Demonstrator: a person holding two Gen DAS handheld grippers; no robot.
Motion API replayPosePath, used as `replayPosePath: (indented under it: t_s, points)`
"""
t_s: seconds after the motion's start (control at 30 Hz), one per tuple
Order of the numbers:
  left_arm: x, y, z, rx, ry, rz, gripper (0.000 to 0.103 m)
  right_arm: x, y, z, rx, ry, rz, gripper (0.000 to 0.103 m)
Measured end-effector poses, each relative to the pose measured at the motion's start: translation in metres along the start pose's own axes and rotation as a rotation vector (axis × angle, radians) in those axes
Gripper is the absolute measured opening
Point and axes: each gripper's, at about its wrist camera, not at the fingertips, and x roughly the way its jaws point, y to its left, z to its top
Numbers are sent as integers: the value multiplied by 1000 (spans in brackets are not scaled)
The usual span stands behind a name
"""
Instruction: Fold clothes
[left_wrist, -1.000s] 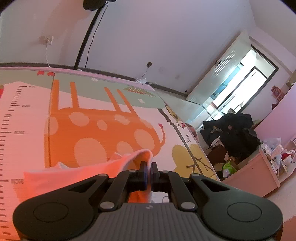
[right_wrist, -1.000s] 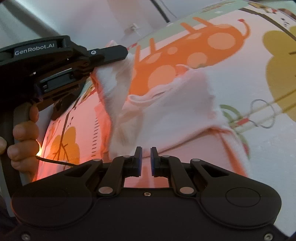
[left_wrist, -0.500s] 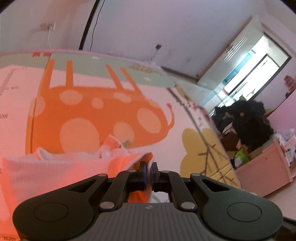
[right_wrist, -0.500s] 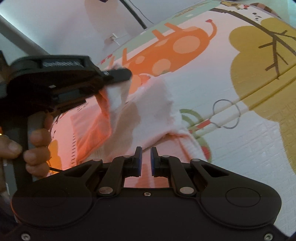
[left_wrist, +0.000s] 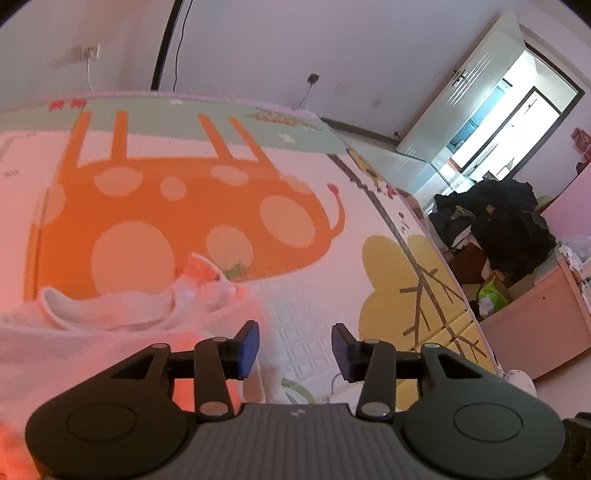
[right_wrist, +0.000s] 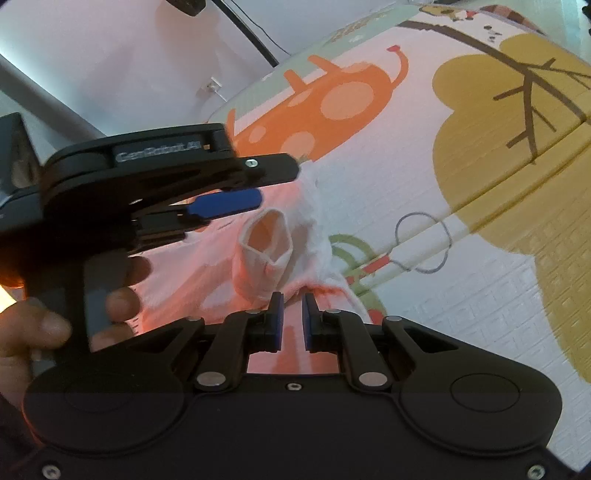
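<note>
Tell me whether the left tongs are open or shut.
Open. The left tongs show a wide gap between their blue pads, with bare play mat visible through it and the pink shirt lying beside.

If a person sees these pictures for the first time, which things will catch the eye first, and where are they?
The eye goes first to the play mat with its big orange spotted animal, which fills the middle of the left wrist view. In front of it lies a pale pink garment, crumpled beside the left gripper, whose blue pads stand wide apart. In the right wrist view, the right gripper is nearly closed at the garment's near edge.
</note>
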Motion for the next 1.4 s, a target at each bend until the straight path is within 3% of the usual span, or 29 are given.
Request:
replayPosePath:
  t_s: [0.13,0.2,0.23,0.4,0.47,0.57,0.8,1.03,1.2,1.4]
  points:
    - [-25,18,-1,-15,-42,59,53,0,3,8,-25,-1,-10,12]
    - [-38,33,-3,-36,-60,96,54,2,6,15,-42,-7,-18,25]
    - [-45,42,-5,-44,-69,119,54,3,9,18,-53,-13,-23,27]
    - [-72,81,-17,-78,-85,211,55,14,28,33,-141,-16,-31,27]
    - [-80,91,-22,-68,-88,205,55,19,36,36,-177,-7,-23,27]
    - [-91,106,-30,-53,-93,197,55,26,47,39,-229,4,-23,37]
    - [-97,114,-46,21,-99,129,55,41,60,44,-280,38,-13,37]
    - [-84,114,-48,42,-79,139,55,58,63,43,-309,83,-18,37]
    - [-75,117,-48,31,-67,149,55,65,66,40,-337,97,-26,11]
    - [-71,122,-44,9,-58,152,55,57,62,45,-356,81,-72,4]
